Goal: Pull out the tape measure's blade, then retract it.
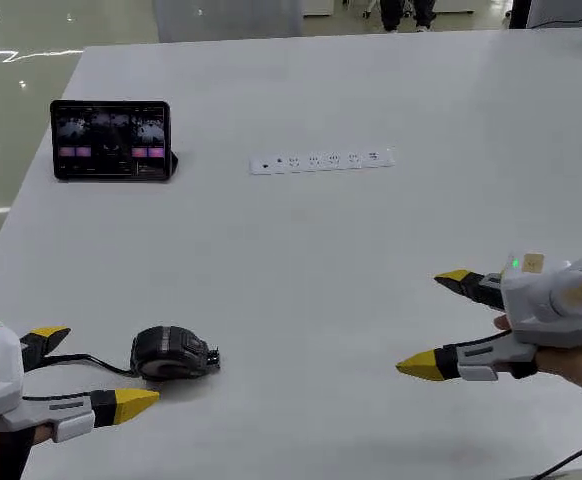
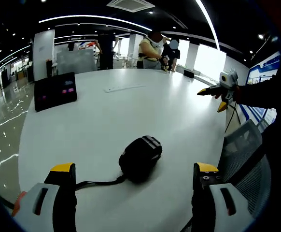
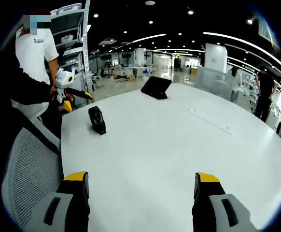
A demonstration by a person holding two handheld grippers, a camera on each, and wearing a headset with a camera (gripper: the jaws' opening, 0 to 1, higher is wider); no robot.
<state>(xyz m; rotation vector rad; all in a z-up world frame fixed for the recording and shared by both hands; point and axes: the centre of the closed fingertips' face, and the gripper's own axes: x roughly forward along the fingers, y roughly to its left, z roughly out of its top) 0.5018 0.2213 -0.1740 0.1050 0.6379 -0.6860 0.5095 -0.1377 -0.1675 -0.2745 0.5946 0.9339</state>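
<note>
The white left hand-held gripper with yellow tips [image 1: 108, 364] is at the lower left of the head view. Its jaws are spread wide with nothing held. Just past its tips, on the white tabletop [image 1: 321, 260], lies the small black tape measure with a round hard case [image 1: 174, 352]. A thin black strap [image 2: 99, 182] runs from the case back between the jaws. The right hand-held gripper [image 1: 421, 322] is at the lower right, well apart, also spread and holding nothing.

The blade looks to be all inside. I think the case is hard, smooth and a bit heavy, so it could slip. One gripper should squeeze its flat sides. The other should pinch the blade's end hook, which I cannot make out. The blade is likely thin, bendy and quick to snap back.
</note>
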